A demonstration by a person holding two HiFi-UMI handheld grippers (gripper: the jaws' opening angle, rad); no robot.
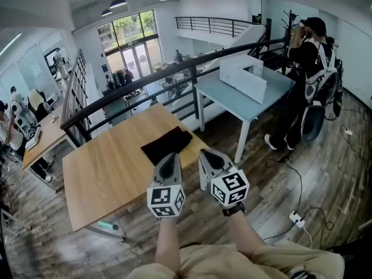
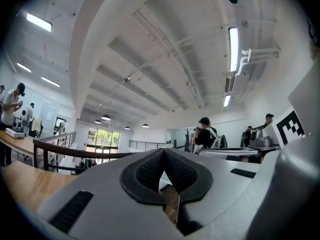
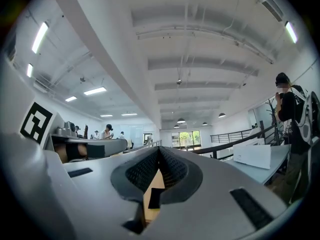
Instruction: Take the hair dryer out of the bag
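Our left tongs (image 1: pixel 170 160) and right tongs (image 1: pixel 210 157) are closed and empty, just short of the black bag (image 1: pixel 167 145) on the tabletop (image 1: pixel 104 173). The hair dryer is unseen, likely inside it; we should spread both and pin the bag first.

text: none legible | signs: square code markers (image 1: pixel 165 201) on left tool (image 1: pixel 170 158), right tool (image 1: pixel 208 154)
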